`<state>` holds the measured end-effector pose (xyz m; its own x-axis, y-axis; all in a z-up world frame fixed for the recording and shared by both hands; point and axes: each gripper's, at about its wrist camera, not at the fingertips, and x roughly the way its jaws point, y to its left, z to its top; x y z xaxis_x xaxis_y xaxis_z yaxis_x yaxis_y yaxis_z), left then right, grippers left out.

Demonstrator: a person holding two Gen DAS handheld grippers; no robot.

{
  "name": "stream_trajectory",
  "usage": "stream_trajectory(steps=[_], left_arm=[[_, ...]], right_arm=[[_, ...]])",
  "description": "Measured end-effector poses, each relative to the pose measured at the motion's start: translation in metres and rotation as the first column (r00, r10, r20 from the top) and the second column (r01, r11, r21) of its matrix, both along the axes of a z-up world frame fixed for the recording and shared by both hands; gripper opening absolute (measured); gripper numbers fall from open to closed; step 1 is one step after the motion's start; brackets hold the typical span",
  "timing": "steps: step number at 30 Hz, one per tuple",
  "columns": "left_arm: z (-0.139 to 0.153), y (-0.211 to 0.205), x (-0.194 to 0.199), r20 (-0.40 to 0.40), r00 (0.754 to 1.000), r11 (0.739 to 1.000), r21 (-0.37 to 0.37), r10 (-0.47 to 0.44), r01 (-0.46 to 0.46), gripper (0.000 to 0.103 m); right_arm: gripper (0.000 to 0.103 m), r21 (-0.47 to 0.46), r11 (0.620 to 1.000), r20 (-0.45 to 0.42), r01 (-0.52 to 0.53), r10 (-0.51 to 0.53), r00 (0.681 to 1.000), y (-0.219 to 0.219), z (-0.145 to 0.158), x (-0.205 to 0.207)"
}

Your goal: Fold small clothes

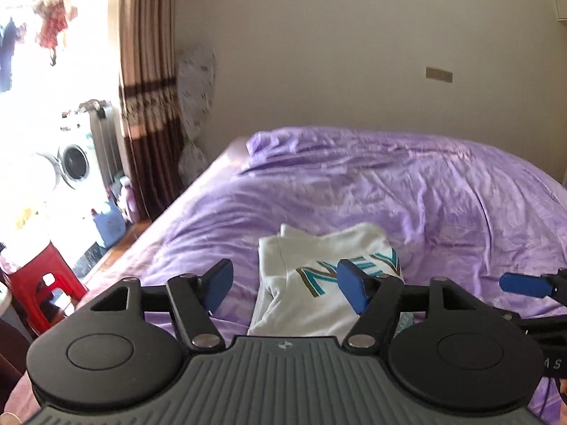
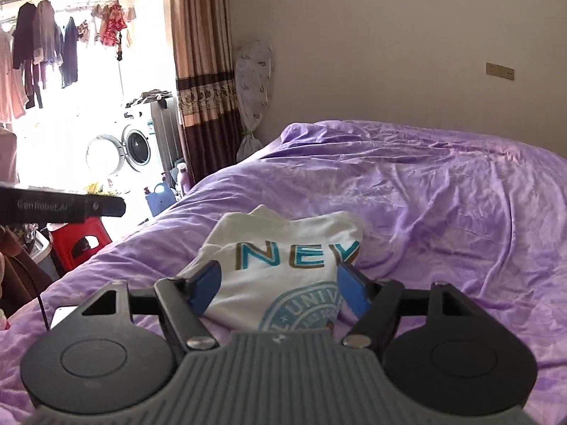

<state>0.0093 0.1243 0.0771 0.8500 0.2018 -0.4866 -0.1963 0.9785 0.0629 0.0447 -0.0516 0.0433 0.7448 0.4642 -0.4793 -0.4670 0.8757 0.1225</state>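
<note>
White T-shirt (image 2: pixel 283 276) lies partly folded on the purple bed (image 2: pixel 443 212). Left gripper (image 1: pixel 285 285) and right gripper (image 2: pixel 280 288) hover released, empty. Best bet: pinch the near hem corners together, lift evenly, fold toward the collar.

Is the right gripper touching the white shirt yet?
Cannot tell. In the right wrist view the right gripper is open, its pads flanking the white shirt on the purple bedspread, but no gap or contact shows plainly.
</note>
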Motion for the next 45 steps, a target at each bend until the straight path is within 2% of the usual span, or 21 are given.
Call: stream_trajectory(steps=[3,5,10,18,22,45], left_arm=[[-0.004,-0.009,-0.007,0.000,1.000,0.999,0.042,0.006,-0.006,0.084],[-0.011,-0.015,-0.012,-0.011,1.000,0.998,0.054,0.009,-0.008,0.088],[-0.037,-0.022,-0.006,-0.120,0.993,0.999,0.036,-0.009,0.014,0.088],[-0.075,-0.025,-0.001,-0.238,0.971,1.000,0.002,-0.006,0.007,0.088],[-0.083,-0.026,0.000,-0.269,0.963,1.000,0.000,-0.010,0.011,0.088],[-0.083,-0.026,-0.001,-0.270,0.963,1.000,0.004,-0.015,0.017,0.088]], right_arm=[[0.074,0.006,1.000,0.006,0.003,-0.003,1.000,-0.001,0.001,-0.014],[0.081,0.002,1.000,0.018,0.009,-0.009,1.000,-0.001,0.002,-0.022],[0.081,-0.028,1.000,0.020,-0.001,0.002,1.000,0.003,-0.003,-0.038],[0.081,-0.117,0.993,-0.089,-0.009,-0.002,0.996,0.012,-0.040,-0.036],[0.081,-0.132,0.991,-0.126,-0.004,-0.013,0.992,0.011,-0.053,-0.030],[0.081,-0.138,0.990,-0.142,-0.001,-0.018,0.990,0.012,-0.059,-0.025]])
